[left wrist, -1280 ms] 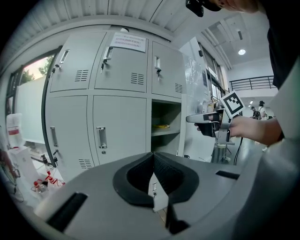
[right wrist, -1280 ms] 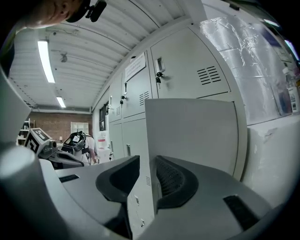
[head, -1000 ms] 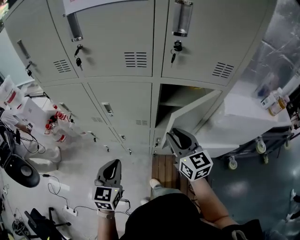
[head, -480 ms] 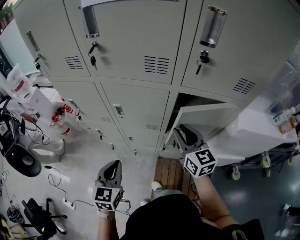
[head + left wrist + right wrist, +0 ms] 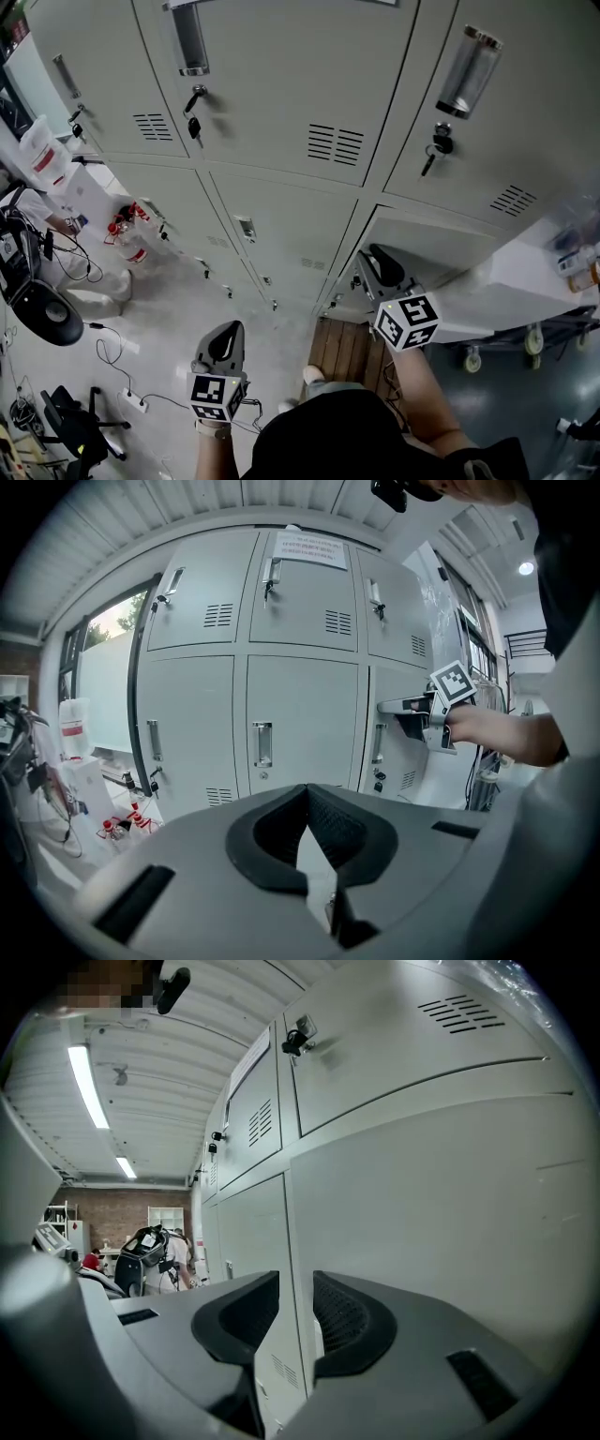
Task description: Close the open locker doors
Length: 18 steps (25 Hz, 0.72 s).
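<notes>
your right gripper point(image 5: 378, 260), jaws apart, empty, sits against the nearly shut locker door point(image 5: 450, 244); your left gripper point(image 5: 225, 334), jaws together, hangs well left of that door.

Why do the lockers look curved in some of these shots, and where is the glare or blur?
Left gripper view: the wide-angle lens bows the lockers outward and leaves black corners. Right gripper view: the locker door sits very close and fills the frame, while a ceiling light strip burns out white. Head view: lines are straighter, with a bright glint on the shiny handle.
</notes>
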Tool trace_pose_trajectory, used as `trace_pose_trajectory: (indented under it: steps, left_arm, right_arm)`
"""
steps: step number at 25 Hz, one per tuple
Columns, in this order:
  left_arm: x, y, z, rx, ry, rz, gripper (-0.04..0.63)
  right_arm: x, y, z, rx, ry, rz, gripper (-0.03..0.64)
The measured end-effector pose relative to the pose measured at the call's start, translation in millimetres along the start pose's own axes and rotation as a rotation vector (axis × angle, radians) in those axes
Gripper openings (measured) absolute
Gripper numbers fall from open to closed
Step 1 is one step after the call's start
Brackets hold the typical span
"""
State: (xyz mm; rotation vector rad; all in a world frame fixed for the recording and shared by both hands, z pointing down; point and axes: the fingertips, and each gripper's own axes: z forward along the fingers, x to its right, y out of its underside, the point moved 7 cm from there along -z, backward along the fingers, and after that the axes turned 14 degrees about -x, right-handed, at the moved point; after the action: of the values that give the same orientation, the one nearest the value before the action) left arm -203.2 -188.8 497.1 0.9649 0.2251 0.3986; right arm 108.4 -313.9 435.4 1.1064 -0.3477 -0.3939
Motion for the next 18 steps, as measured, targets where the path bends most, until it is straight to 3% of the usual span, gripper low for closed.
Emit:
trace_pose_trajectory:
  steps: [18]
  left_arm:
    - [-13,3,0,-0.014,-0.011,-0.007,0.017]
  right_arm:
    - [11,-2,17,-0.014,0.028,0.027,0.129]
